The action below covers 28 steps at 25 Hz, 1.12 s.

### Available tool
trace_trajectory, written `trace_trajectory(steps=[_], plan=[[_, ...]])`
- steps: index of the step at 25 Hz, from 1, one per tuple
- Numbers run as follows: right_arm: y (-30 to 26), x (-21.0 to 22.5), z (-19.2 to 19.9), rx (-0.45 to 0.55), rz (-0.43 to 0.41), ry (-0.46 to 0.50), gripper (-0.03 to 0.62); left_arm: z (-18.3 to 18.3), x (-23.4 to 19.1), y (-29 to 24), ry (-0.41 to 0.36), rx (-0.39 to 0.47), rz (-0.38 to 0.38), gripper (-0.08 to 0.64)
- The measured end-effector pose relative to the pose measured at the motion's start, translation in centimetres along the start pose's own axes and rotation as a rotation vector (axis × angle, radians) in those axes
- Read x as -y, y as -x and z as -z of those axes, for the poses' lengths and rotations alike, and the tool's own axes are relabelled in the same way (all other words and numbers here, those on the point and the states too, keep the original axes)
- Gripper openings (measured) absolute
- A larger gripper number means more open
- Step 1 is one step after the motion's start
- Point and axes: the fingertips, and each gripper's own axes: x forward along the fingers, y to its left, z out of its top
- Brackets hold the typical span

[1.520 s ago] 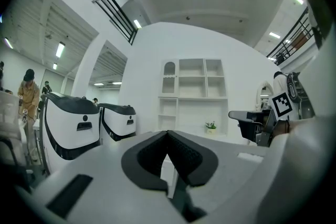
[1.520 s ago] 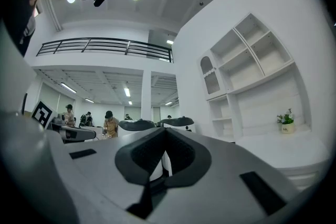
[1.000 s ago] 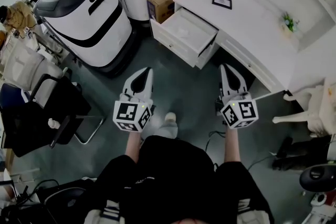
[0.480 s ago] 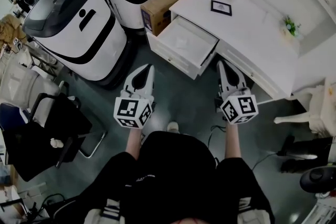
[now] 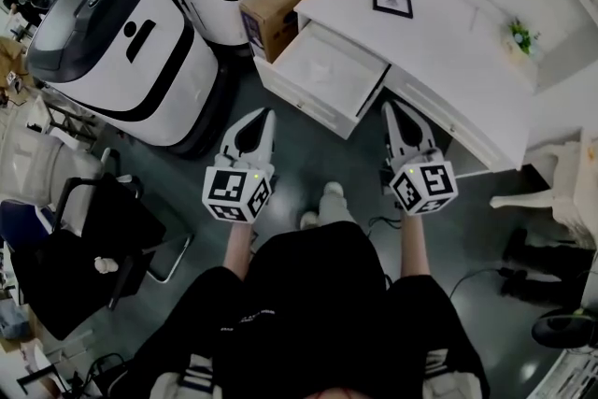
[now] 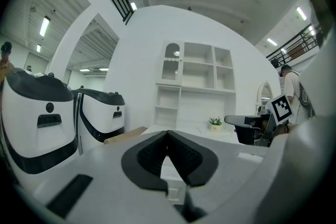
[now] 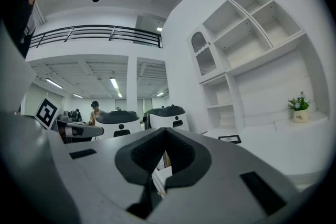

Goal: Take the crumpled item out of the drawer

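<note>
Our left tongs and right tongs are both clenched on nothing. We hold them over open dark grey floor, just short of the front edge of the pulled-out white drawer in the white table. The small pale crumpled item lies inside the drawer. A brown cardboard box stands just beside the drawer's left edge.
</note>
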Motion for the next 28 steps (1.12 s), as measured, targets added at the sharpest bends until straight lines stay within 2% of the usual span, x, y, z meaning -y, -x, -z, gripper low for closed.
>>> trace_trajectory(steps=[6,14,28], plan=[[-2.8,1.4,1.1,-0.028,-0.009,0.002,-0.008,1.1,-1.6,-2.8,0.030,-0.026,-0.009,-0.002],[-9.3,3.7,2.0,-0.060,-0.061,0.008,-0.008,2.3,-4.0,-8.8,0.062,-0.065,-0.018,-0.002],[-20.4,7.5,7.8,-0.256,-0.196,0.008,-0.008,6.2,-7.7,-18.2,0.125,-0.192,-0.069,-0.002]])
